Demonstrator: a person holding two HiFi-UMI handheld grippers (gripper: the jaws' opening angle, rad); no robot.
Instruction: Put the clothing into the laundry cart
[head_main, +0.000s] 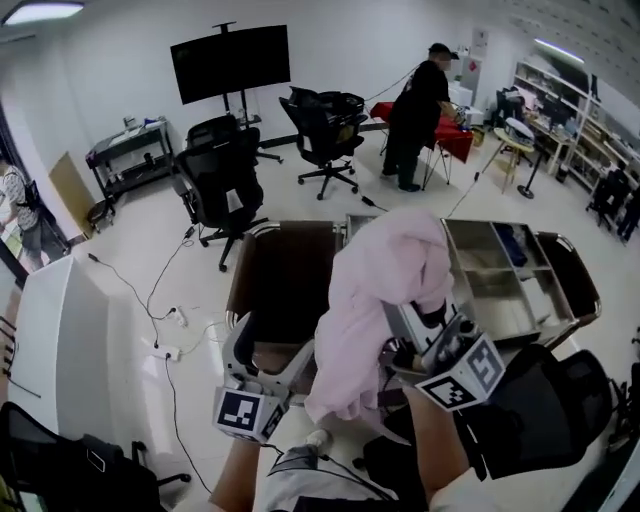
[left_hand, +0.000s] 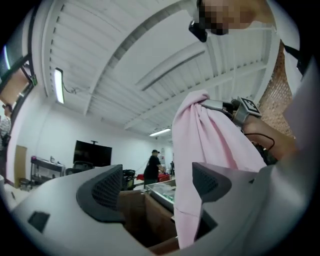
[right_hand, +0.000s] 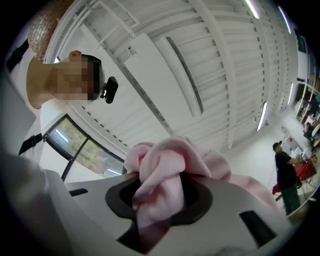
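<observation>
A pink garment hangs bunched from my right gripper, which is raised and shut on a fold of it; the cloth hides the jaws in the head view. In the right gripper view the pink garment is wadded between the jaws of that gripper. The dark brown laundry cart stands just left of the hanging cloth. My left gripper sits low at the cart's near edge, open and holding nothing. The left gripper view has the pink garment hanging beyond the right jaw of the left gripper, over the cart.
A metal trolley with compartments stands right of the cart. Black office chairs and a TV on a stand are farther back. A person stands by a red table. Cables lie on the floor beside a white cabinet.
</observation>
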